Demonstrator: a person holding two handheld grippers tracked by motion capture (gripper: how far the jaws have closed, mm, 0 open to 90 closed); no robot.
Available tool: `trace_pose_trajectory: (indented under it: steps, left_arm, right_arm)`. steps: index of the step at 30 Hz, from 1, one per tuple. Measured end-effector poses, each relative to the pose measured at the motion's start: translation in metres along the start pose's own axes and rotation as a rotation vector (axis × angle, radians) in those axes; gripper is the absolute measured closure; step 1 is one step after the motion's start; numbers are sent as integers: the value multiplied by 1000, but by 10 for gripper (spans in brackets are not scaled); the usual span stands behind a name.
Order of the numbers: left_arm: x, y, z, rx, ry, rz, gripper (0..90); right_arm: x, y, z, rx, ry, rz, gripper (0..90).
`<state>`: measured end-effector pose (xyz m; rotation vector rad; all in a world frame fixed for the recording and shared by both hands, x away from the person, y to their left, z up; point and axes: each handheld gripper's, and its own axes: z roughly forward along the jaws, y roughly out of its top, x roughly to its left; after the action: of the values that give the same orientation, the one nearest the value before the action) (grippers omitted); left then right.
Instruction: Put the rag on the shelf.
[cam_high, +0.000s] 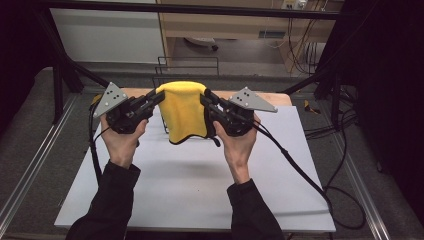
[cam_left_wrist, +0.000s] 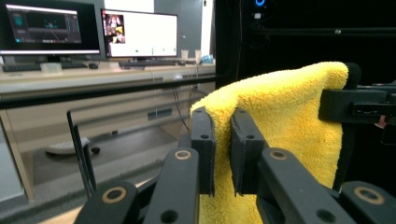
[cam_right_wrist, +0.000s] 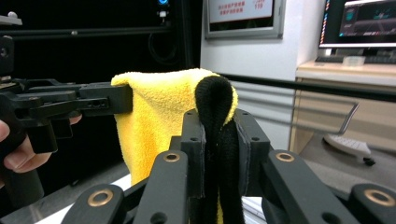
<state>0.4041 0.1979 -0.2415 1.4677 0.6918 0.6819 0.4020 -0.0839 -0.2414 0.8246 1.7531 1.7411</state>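
Cloth: a yellow towel (cam_high: 184, 111) with a black trimmed edge hung in the air above the far part of the white table (cam_high: 200, 185), stretched between the two grippers and drooping below them.
Left gripper: the left gripper (cam_high: 159, 98) was held up in the person's left hand (cam_high: 121, 138), its jaws closed down on the towel's left top corner; in the left gripper view the yellow pile (cam_left_wrist: 280, 116) was pinched in the narrow slit between the two black pads.
Right gripper: the right gripper (cam_high: 205, 98) was raised in the right hand (cam_high: 239, 142), jaws pressed together on the towel's right top corner; in the right gripper view the black trim (cam_right_wrist: 215, 112) stood folded up between the pads, with yellow cloth spread out behind it.
Across the views: each gripper's camera showed the other gripper farther off, clamped on the opposite corner of the towel.
Rack: a thin black wire rack (cam_high: 187, 67) stood at the table's far edge, behind the towel.
Sleeves: both forearms wore dark sleeves (cam_high: 107, 205) coming in from the near edge.
Background: monitors (cam_left_wrist: 88, 28) on a desk showed in the left gripper view.
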Motion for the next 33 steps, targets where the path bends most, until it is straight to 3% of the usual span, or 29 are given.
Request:
trace_pose_trajectory:
  steps: [6, 16, 23, 29, 33]
  left_arm:
    - [1, 20, 7, -57, 3, 14, 811]
    - [7, 56, 14, -108, 22, 39, 811]
    - [15, 75, 20, -117, 36, 47, 811]
    - [23, 85, 22, -141, 40, 41, 811]
    - [28, 97, 25, -146, 57, 58, 810]
  right_arm:
    - [-5, 20, 5, -49, -17, -5, 766]
    - [-6, 58, 14, -111, -38, -44, 767]
    - [-9, 75, 26, -133, -44, -40, 767]
    - [-9, 88, 35, -147, -44, -59, 767]
    - [-10, 100, 40, -157, -47, -72, 767]
